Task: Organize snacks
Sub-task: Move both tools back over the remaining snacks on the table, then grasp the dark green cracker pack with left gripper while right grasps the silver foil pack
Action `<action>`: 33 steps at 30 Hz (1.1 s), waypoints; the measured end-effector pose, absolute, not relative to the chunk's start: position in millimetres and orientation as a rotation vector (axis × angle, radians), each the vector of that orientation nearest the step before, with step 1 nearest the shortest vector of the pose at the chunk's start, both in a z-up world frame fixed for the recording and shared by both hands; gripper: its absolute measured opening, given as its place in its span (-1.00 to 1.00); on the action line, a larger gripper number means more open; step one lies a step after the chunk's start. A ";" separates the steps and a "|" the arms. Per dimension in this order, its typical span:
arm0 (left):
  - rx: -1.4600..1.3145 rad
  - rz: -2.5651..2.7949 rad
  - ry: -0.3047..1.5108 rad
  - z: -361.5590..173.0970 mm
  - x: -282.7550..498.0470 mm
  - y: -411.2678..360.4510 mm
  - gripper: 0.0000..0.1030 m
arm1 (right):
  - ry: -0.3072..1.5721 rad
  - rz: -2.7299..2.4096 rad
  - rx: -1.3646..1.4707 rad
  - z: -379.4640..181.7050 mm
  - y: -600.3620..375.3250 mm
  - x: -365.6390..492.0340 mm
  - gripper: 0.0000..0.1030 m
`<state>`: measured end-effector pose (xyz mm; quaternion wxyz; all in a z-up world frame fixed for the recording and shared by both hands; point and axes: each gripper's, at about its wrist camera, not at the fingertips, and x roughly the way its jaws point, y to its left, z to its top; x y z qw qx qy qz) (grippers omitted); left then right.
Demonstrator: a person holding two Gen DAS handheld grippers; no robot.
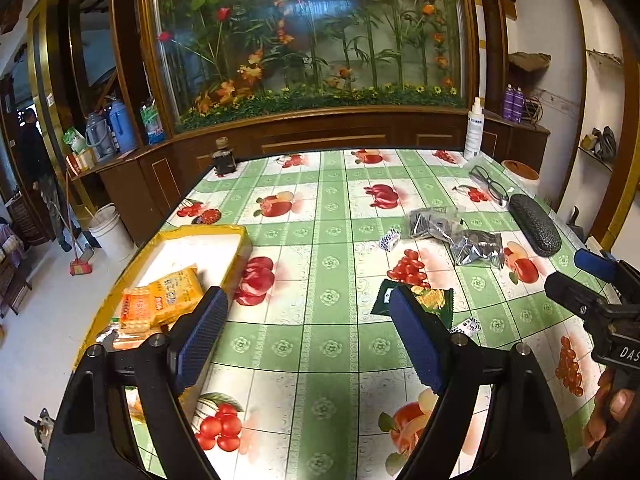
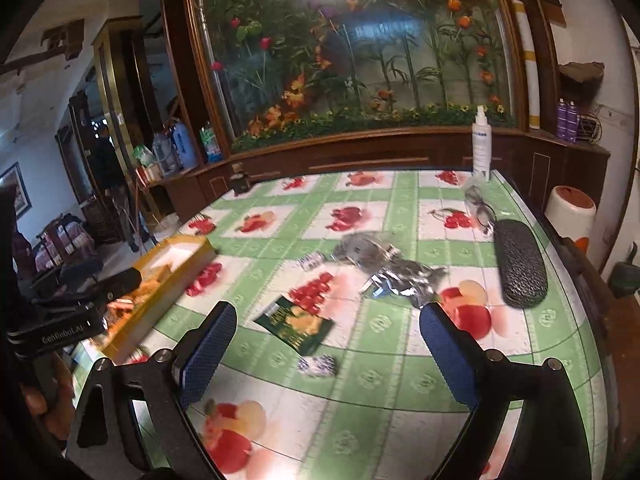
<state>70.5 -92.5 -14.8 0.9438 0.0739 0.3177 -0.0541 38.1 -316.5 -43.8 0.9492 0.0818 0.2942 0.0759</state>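
A table under a green-checked, fruit-printed oilcloth [image 1: 320, 208] fills both views. At nine o'clock in the left view sits a yellow-rimmed shallow cardboard tray [image 1: 236, 236] holding orange cracker packets [image 1: 160, 300]. At two o'clock lie crumpled silver foil snack bags [image 1: 472, 244] beside a black textured glasses case [image 1: 534, 224]. A dark green snack packet [image 2: 296, 326] lies at centre, a small blue-and-white wrapped candy [image 2: 318, 364] just below it. The left gripper [image 1: 308, 336] and right gripper [image 2: 326, 356] both hang wide apart, holding nothing.

Wooden cabinet [image 1: 320, 128] frames a glass plant display [image 1: 308, 32] behind the table [image 1: 320, 200].
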 end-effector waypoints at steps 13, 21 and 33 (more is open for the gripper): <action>0.154 -0.261 0.824 -74.9 107.0 -113.7 0.62 | 0.727 0.178 0.098 -88.3 -314.7 62.6 0.80; 0.097 -0.320 0.960 -98.1 139.2 -129.5 0.62 | 0.753 0.137 0.122 -92.0 -327.5 107.5 0.83; -0.252 -0.151 1.080 -120.6 172.5 -147.9 0.61 | 0.778 0.165 0.113 -101.9 -347.5 154.2 0.83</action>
